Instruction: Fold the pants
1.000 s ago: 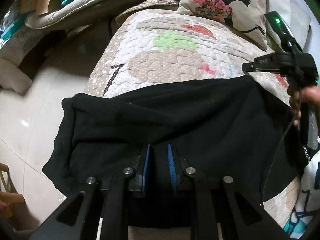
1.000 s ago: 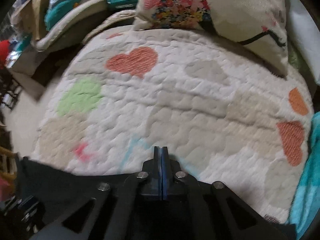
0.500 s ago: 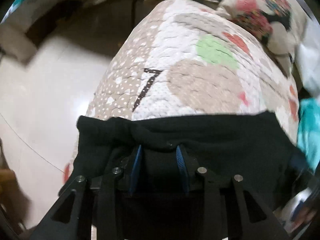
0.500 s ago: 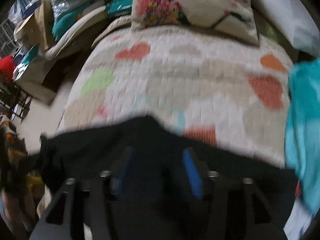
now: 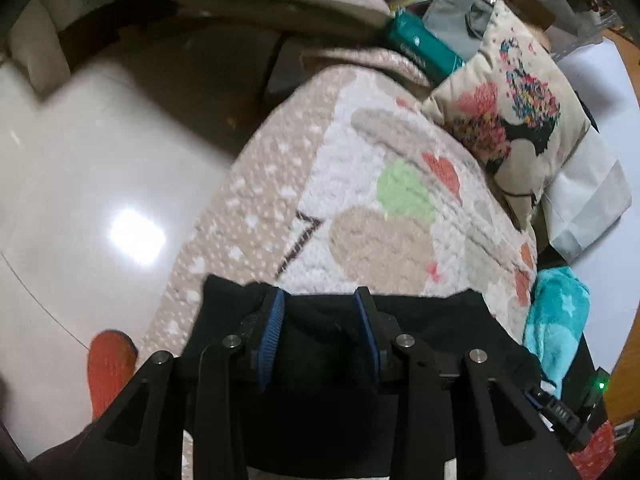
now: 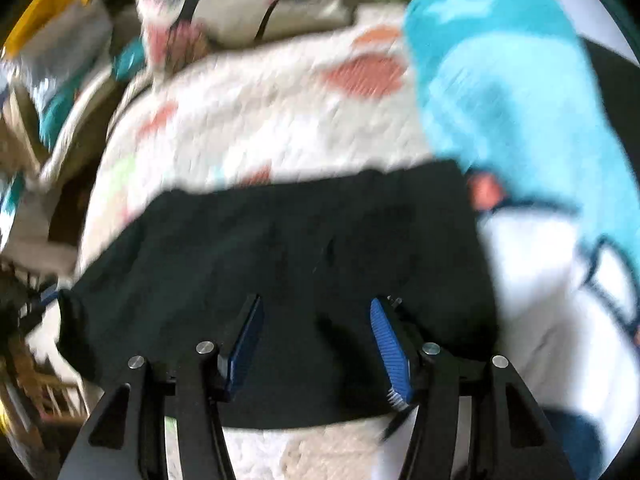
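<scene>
Oddly, the only readable mark is a dark "7" (image 5: 301,242) stitched on the quilt (image 5: 360,184); the teal packet's (image 5: 424,46) print is too blurred. Black pants (image 6: 304,248) lie across the quilted bed. Left claw (image 5: 319,300) stands apart over their bunched edge, right claw (image 6: 316,312) gapes wide above them, gripping nothing.

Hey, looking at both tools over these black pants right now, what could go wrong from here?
1. Both tools are open: the left tool and right tool hold nothing, so the pants may slump or unfold.
2. The pants' left end lies near the quilt edge above the floor; it might slide off.
3. The teal blanket touches the pants' right end and could get caught in the next fold.
</scene>
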`<state>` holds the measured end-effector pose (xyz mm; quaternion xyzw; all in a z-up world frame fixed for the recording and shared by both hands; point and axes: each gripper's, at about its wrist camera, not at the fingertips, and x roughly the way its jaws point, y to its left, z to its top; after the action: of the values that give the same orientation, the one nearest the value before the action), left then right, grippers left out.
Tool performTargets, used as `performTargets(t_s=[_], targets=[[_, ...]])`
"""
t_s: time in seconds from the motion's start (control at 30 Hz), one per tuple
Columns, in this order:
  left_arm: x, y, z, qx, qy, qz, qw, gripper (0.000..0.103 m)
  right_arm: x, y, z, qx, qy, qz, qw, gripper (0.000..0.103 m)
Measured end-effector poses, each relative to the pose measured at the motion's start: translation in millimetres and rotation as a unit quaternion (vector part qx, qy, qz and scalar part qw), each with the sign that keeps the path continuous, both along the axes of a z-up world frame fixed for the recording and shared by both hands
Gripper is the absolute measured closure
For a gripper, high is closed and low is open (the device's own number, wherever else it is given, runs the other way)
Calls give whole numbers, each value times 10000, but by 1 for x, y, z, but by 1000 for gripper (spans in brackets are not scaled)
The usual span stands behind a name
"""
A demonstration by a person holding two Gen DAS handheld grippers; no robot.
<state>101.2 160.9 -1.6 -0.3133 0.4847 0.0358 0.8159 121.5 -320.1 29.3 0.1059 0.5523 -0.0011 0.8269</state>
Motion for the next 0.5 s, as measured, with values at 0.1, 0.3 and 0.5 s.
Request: performTargets(t_s=[0.1,0.3,0.5], targets=[[-4,11,2,98,-19,173,9998,67,10,-18,-15,168,206,-352,9990,37],[-33,56,-7,-83,-18,696,9975,66,5,-9,-24,-21,1,-263,9997,36],[-81,83,-30,-773,54,1175,9900,61,2,21,2,35,-460,268,9986,36]])
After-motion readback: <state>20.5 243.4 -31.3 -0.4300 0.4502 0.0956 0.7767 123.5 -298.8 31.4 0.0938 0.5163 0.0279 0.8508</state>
